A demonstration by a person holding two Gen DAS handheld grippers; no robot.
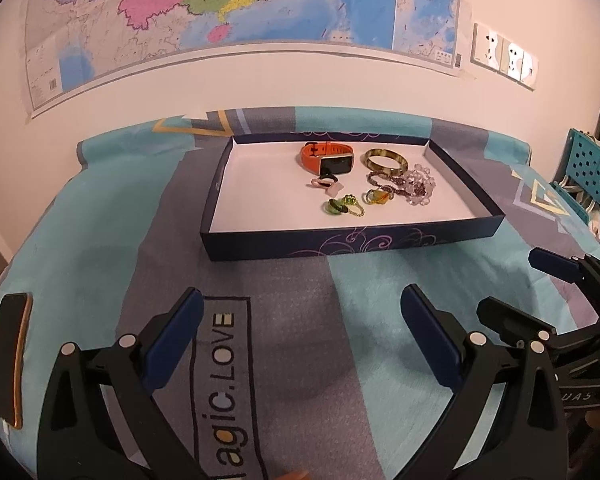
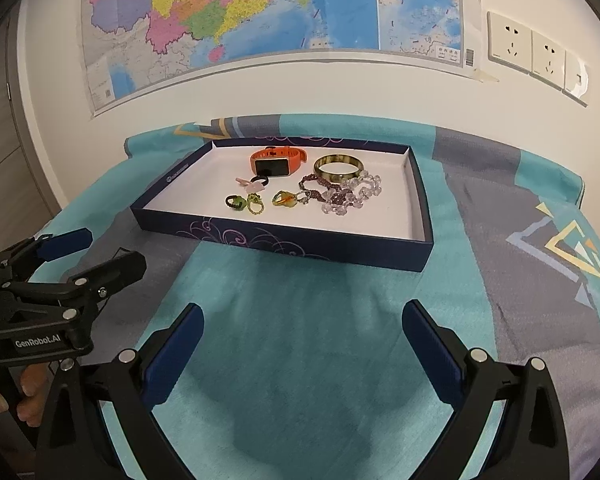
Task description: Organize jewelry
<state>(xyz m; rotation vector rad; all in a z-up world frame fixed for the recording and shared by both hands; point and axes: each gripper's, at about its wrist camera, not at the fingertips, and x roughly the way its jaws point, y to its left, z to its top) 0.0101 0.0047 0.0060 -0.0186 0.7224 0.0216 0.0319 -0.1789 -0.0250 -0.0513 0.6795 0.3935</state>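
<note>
A dark blue shallow box point(image 1: 352, 240) point(image 2: 284, 242) with a white floor lies ahead on the cloth. Inside it are an orange smartwatch point(image 1: 327, 157) point(image 2: 278, 161), a gold-green bangle point(image 1: 386, 160) point(image 2: 339, 168), a clear and purple bead bracelet point(image 1: 416, 186) point(image 2: 350, 192) and several small rings point(image 1: 342, 206) point(image 2: 246, 203). My left gripper point(image 1: 302, 320) stands open, low over the cloth, well short of the box. Just as far back, my right gripper point(image 2: 302, 334) is open with nothing between its fingers. Each gripper shows at the side of the other's view.
The table wears a teal and grey cloth point(image 2: 300, 340) printed with letters. A dark phone point(image 1: 10, 360) lies near its left edge. A map point(image 1: 220, 4) and wall sockets point(image 2: 532, 50) are on the wall behind. A teal chair back point(image 1: 588, 168) stands at the right.
</note>
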